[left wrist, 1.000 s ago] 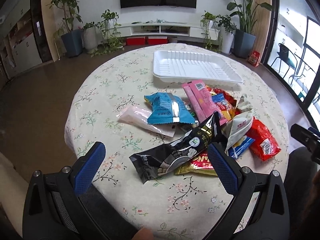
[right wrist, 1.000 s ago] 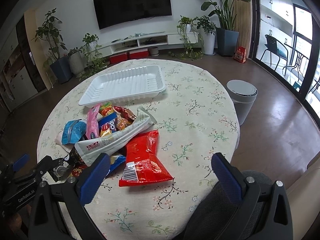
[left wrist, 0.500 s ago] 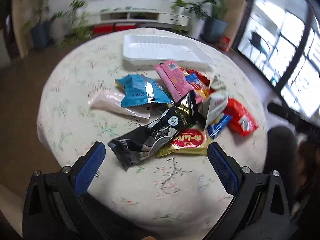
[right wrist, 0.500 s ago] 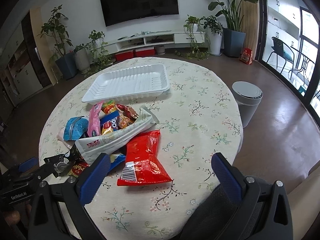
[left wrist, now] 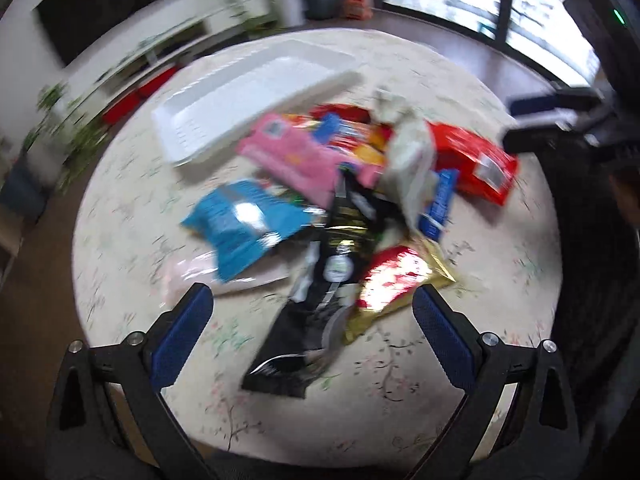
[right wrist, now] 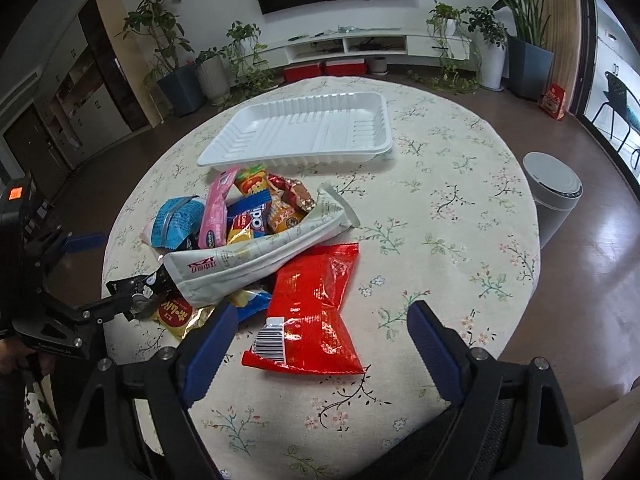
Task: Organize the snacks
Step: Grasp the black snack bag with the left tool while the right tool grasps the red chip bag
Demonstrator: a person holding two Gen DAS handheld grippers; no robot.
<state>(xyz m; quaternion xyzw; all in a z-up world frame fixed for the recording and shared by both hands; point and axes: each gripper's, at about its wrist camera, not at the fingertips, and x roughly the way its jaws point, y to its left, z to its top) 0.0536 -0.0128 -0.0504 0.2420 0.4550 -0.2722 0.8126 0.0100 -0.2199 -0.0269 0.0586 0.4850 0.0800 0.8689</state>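
Note:
A pile of snack packets lies on the round flowered table (right wrist: 460, 216). A black packet (left wrist: 316, 312) lies nearest my left gripper (left wrist: 312, 316), which is open with the packet's near end between its fingers. A blue packet (left wrist: 240, 224), a pink one (left wrist: 296, 156) and a gold-red one (left wrist: 392, 284) lie around it. My right gripper (right wrist: 316, 344) is open just above the near end of a red packet (right wrist: 316, 304). A long white packet (right wrist: 256, 256) lies beside it. An empty white tray (right wrist: 300, 132) stands behind the pile. The left wrist view is blurred.
A grey bin (right wrist: 554, 196) stands on the floor right of the table. Potted plants (right wrist: 208, 68) and a low TV shelf (right wrist: 360, 44) line the far wall. The left gripper also shows at the left edge of the right wrist view (right wrist: 76, 276).
My left gripper has swung right and come in low over the black packet, blurring its view. My right gripper has moved forward over the red packet.

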